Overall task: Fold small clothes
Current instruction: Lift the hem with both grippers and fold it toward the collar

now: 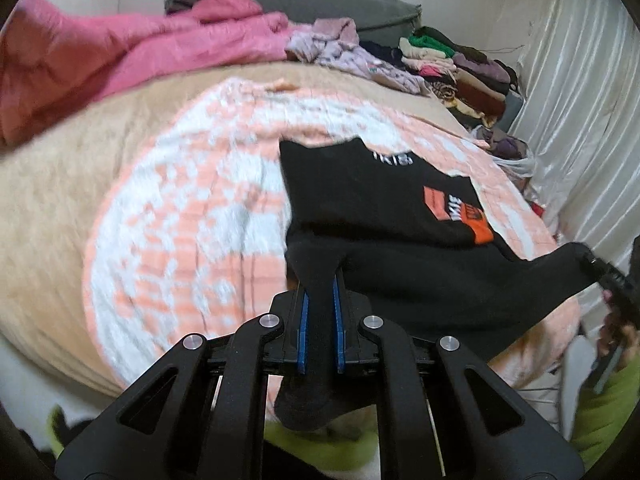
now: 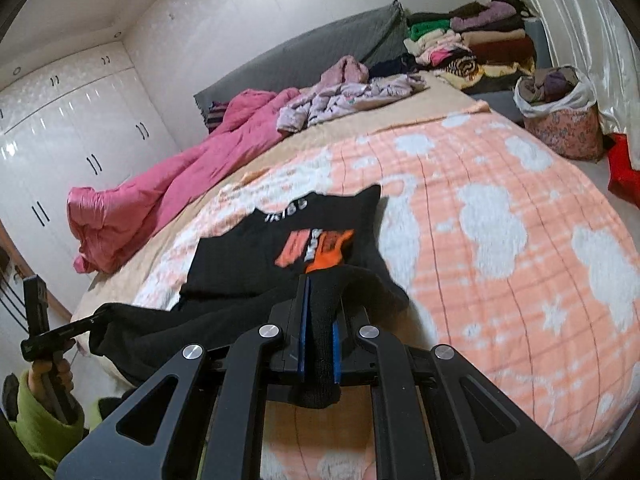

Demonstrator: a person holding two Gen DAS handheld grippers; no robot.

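Currently: black shirt (image 1: 360, 200) (orange-and-white print) — near edge raised off the peach-and-white blanket (image 1: 180, 220), far part lying flat beyond the fingertips. Left gripper (image 1: 320, 280) clamped on one corner of that edge, cloth bunched between its blue pads (image 1: 303, 320). Right gripper (image 2: 320, 300) likewise clamped on the other corner — cloth hanging below its jaws.

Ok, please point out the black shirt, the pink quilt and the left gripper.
black shirt (image 2: 248, 256): right wrist view, plain front beside the print.
pink quilt (image 1: 120, 60): left wrist view, middle folds.
left gripper (image 1: 320, 292): left wrist view, between fingertips.
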